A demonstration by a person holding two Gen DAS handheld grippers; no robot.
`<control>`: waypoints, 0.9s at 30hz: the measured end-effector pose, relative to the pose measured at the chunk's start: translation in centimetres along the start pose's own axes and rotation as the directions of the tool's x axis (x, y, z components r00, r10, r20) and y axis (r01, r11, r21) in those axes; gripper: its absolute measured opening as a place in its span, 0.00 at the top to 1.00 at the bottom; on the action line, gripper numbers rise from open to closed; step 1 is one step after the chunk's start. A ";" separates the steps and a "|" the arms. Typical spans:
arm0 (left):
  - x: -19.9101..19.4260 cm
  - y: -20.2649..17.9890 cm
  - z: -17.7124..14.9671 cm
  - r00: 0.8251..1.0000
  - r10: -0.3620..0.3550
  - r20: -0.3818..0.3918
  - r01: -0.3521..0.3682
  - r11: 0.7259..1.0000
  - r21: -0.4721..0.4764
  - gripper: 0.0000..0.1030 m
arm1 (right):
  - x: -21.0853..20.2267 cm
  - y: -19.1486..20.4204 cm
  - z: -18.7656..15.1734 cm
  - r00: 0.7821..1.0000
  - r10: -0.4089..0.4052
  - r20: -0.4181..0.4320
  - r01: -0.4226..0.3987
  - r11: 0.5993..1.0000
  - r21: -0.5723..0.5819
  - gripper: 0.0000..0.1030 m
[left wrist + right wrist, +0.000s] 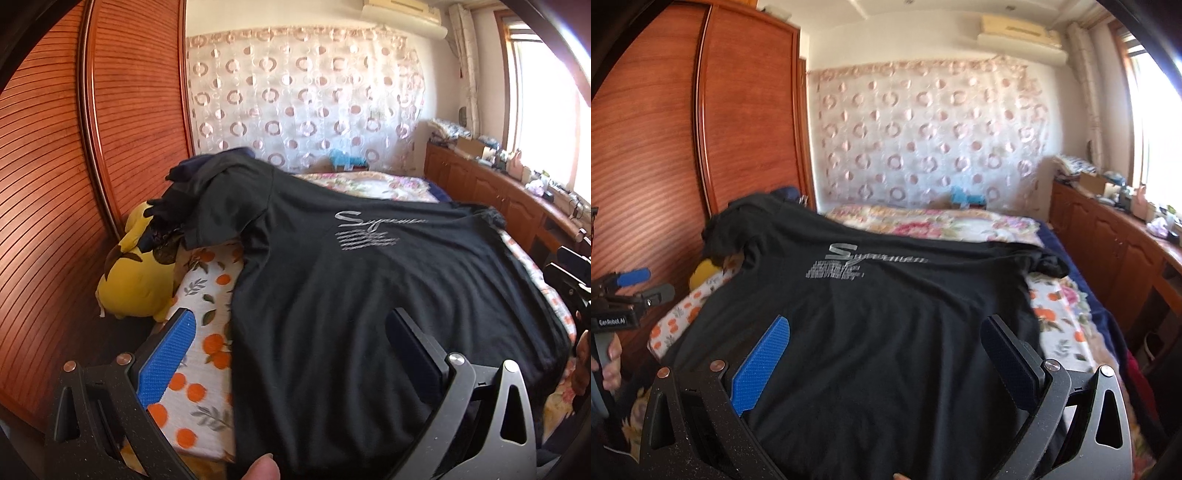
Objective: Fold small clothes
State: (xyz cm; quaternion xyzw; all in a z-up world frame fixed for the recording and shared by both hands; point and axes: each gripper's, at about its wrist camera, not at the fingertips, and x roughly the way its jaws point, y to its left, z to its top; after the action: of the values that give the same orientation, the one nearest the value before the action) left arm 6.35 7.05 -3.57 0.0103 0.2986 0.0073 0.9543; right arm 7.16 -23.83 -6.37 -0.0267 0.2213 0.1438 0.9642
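One black T-shirt [351, 295], printed side up, spread across the bed [207, 302] over an orange-print sheet; its far sleeve is draped on a yellow plush toy [136, 273]. Two tools in my charge: left hand-held gripper [291, 332] spread wide over the hem, holding nothing; right hand-held gripper [886, 343] likewise spread and empty. Handling, by my estimate: light, limp, prone to wrinkling and sliding. Best pinched at hem corners or shoulder seams.

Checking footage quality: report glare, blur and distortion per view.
Left wrist view: window blown out at right, fisheye bends the wardrobe, shirt print slightly smeared. Right wrist view: window glare again, black T-shirt print blurrier, corners vignetted.
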 end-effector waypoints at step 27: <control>13.2 11.8 5.3 0.991 -0.073 -0.113 0.047 0.975 -0.219 0.36 | 13.0 -0.5 8.1 0.974 0.138 -0.181 -0.182 0.949 -0.256 0.03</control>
State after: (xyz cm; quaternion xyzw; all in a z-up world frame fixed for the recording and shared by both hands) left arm 20.14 19.02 -6.41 -0.1028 0.3531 0.0115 0.9298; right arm 21.89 -19.94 -4.69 -0.1516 0.2779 0.2479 0.9156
